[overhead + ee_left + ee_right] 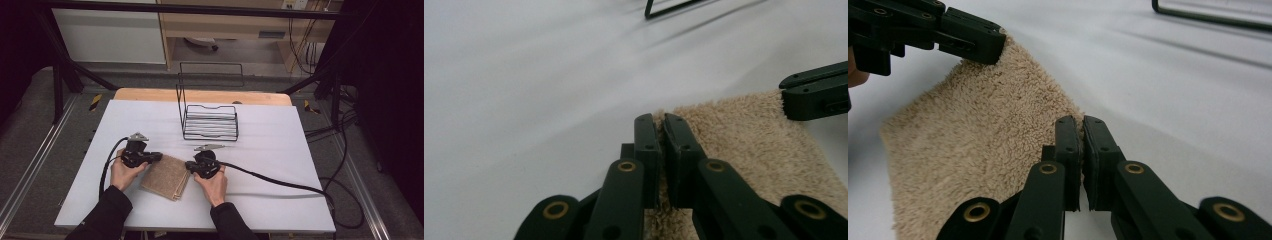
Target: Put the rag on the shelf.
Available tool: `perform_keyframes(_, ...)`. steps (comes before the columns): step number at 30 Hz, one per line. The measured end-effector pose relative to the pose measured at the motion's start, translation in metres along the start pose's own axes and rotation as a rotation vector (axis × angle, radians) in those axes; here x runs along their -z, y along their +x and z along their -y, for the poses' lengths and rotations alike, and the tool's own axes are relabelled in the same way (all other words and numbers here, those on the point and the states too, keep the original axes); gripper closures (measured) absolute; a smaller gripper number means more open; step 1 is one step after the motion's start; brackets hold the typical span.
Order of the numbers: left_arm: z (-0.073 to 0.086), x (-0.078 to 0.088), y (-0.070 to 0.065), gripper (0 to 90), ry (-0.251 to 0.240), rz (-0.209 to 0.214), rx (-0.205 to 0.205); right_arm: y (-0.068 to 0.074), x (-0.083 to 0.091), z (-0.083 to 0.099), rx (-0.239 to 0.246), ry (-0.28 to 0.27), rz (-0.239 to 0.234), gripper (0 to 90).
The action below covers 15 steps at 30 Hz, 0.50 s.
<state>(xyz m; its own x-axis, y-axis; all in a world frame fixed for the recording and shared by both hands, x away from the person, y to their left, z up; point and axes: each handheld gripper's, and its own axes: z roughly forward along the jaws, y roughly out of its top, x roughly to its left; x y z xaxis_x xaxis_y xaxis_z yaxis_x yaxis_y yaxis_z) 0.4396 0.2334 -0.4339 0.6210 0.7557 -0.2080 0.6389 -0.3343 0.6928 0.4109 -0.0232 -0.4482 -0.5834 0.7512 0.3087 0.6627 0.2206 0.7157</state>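
A folded beige towel [164,176] lies on the white table [270,135] between the person's two hands. My left gripper [159,156] pinches the towel's far left corner; in the left gripper view its jaws [660,120] are shut with a sliver of towel [744,140] pile between the pads. My right gripper [188,166] is shut on the towel's far right corner, and in the right gripper view the towel [978,135] edge sits between the closed pads at the gripper's tip [1081,121]. Each gripper view also shows the other gripper's jaws on the opposite corner.
A black wire rack [209,121] with a tall wire back stands on the table beyond the towel. A thick black cable [280,181] trails right from the right gripper across the table. The table's front edge is near the person's sleeves.
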Motion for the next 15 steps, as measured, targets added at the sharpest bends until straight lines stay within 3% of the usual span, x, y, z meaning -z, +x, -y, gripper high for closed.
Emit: perform_keyframes(15,-0.006,0.042,-0.016,85.0,-0.128,0.002,-0.043,0.008,0.031,-0.015,0.088,-0.124,-0.072,86.5)
